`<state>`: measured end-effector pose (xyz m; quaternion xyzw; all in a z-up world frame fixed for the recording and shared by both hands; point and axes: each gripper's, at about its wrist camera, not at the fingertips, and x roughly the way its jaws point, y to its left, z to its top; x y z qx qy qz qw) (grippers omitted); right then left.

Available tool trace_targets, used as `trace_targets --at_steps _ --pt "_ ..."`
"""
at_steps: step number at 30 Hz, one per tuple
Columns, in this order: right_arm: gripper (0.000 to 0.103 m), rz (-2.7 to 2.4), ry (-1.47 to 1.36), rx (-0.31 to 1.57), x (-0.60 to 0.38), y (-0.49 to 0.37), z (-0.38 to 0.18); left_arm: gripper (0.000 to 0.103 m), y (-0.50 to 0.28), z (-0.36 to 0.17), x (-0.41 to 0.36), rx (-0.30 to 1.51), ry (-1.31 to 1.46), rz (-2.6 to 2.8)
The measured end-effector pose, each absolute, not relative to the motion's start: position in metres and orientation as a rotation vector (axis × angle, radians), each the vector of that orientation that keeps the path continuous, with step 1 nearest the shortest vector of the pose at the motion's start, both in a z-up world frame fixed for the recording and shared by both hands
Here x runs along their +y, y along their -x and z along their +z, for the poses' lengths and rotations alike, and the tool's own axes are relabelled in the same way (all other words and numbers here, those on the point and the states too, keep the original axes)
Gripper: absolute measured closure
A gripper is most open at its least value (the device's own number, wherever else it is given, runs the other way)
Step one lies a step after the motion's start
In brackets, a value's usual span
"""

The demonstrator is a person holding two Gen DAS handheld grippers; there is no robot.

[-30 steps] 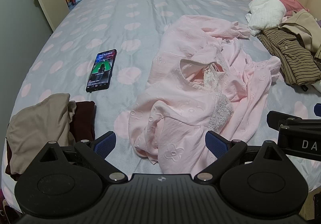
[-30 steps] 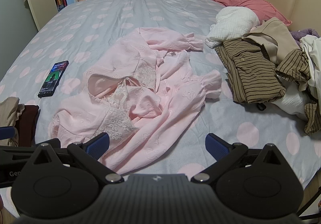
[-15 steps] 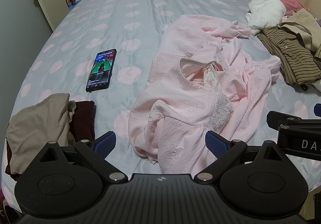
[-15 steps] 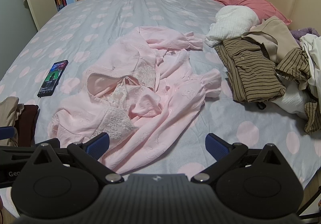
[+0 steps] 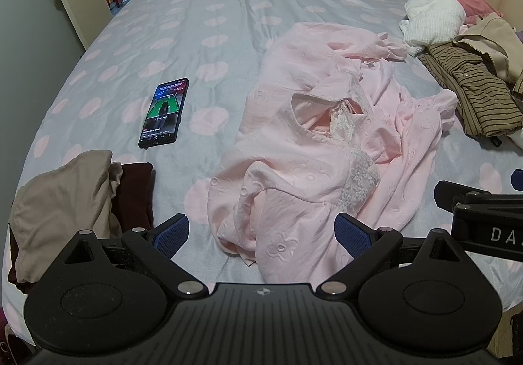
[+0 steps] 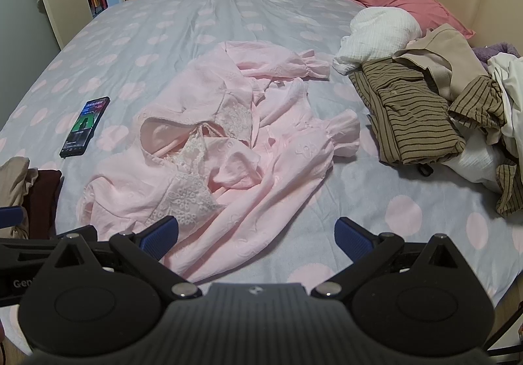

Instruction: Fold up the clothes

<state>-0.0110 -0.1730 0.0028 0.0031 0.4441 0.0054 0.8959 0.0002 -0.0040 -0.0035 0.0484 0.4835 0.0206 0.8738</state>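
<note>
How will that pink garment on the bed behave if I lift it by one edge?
The pink garment lies crumpled in soft folds, so it will likely hang limp. Its fabric looks thin, so probably light. The loose sleeve may trail along the bed.

We read white letters "DA" on the black body of the right gripper [image 5: 489, 214], cut off at the frame edge, and "Gen" on the left gripper [image 6: 19, 280]. The phone [image 5: 164, 113] screen's text was too small to read.
</note>
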Motion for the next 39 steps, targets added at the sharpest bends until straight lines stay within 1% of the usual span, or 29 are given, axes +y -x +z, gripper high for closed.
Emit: trace_targets --at_steps 15,19,22,25,31,35,36,38,39 --pt "0.0 0.04 -0.026 0.913 -0.176 0.011 0.006 0.006 -0.002 -0.006 -0.002 0.976 -0.076 -0.004" --pt "0.0 0.052 -0.053 0.897 -0.183 0.011 0.012 0.006 -0.005 -0.014 -0.003 0.959 -0.051 -0.049" --pt "0.0 0.051 -0.095 0.883 -0.193 0.009 0.018 0.01 -0.004 -0.019 -0.015 0.949 -0.097 -0.096" --pt "0.0 0.067 -0.152 0.868 -0.203 0.009 0.024 0.02 -0.002 -0.023 -0.031 0.921 -0.173 -0.142" --pt "0.0 0.094 -0.233 0.834 -0.217 0.012 0.038 0.02 -0.005 -0.041 -0.053 0.873 -0.281 -0.168" --pt "0.0 0.109 -0.264 0.821 -0.222 0.014 0.044 0.024 -0.01 -0.054 -0.061 0.861 -0.331 -0.165" --pt "0.0 0.113 -0.268 0.819 -0.223 0.014 0.044 0.027 -0.012 -0.058 -0.062 0.863 -0.34 -0.165" --pt "0.0 0.121 -0.275 0.818 -0.225 0.015 0.045 0.041 -0.013 -0.065 -0.064 0.866 -0.367 -0.164" --pt "0.0 0.124 -0.279 0.817 -0.226 0.015 0.046 0.043 -0.014 -0.068 -0.066 0.863 -0.385 -0.166"
